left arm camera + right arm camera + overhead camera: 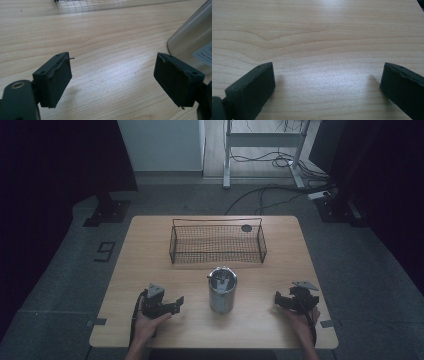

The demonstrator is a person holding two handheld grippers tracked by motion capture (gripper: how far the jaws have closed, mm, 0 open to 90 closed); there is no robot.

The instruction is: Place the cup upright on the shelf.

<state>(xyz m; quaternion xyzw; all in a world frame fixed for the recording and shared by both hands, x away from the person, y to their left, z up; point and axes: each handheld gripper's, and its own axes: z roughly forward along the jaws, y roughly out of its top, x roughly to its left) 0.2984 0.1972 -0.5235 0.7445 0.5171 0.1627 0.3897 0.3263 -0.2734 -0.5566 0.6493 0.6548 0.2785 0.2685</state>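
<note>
Upright metal canister on the table, midway between left tongs and right tongs — both spread wide, holding nothing. Probably rigid, smooth, slippery, light if empty — best gripped across mid-wall. Mesh basket beyond.

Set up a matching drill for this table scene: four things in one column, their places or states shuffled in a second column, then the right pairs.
Things:
1. wire basket
2. metal canister
3. left hand-held gripper
4. right hand-held gripper

Places or states:
A. upright at the table's middle
B. on the tabletop at the high view's right, jaws apart
C. far side of the table
D. jaws apart, canister beside one jaw in its own view

Pairs: 1-C, 2-A, 3-D, 4-B
</note>
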